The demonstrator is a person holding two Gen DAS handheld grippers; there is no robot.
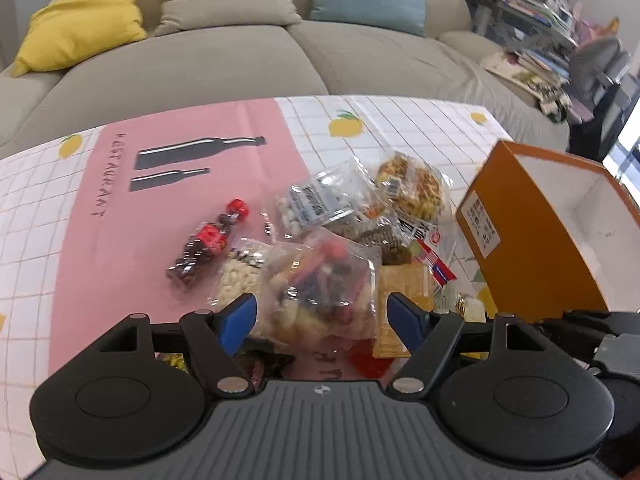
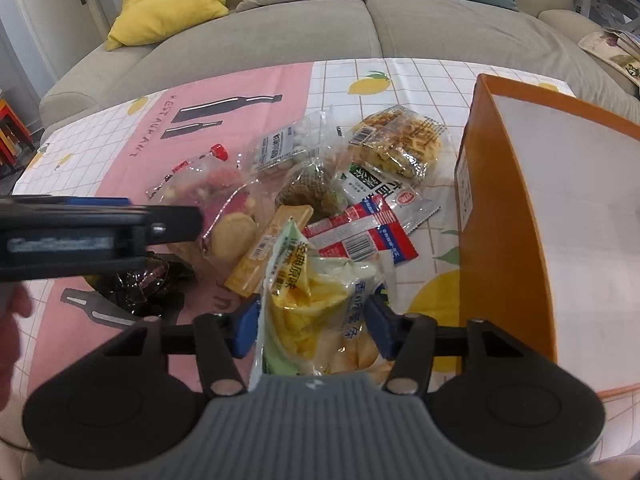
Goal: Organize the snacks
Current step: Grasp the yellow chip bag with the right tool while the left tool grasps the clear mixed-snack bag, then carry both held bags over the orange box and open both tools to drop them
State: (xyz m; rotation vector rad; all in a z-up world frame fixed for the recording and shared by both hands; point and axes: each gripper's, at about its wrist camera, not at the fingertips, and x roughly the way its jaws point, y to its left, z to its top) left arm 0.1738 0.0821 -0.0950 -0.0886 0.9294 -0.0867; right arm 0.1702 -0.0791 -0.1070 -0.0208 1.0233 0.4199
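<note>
Because the snacks lie heaped in the middle of the desk (image 1: 400, 120), both claws come at them from above. At the left lies a small cola bottle (image 1: 208, 240), clear of the heap. The left claw (image 1: 322, 316) stands wide open around a clear bag of mixed sweets (image 1: 320, 280), pads not yet pressing, so nothing is held. Just right of it, the right claw (image 2: 314, 322) brackets a yellow-green chip bag (image 2: 316, 300); its pads look to touch the bag's sides, likely a grip. At far right the orange box (image 2: 500, 200) stands open-topped, presumably the destination. Overlapping packets crowd each pick, and the claws work close together.
</note>
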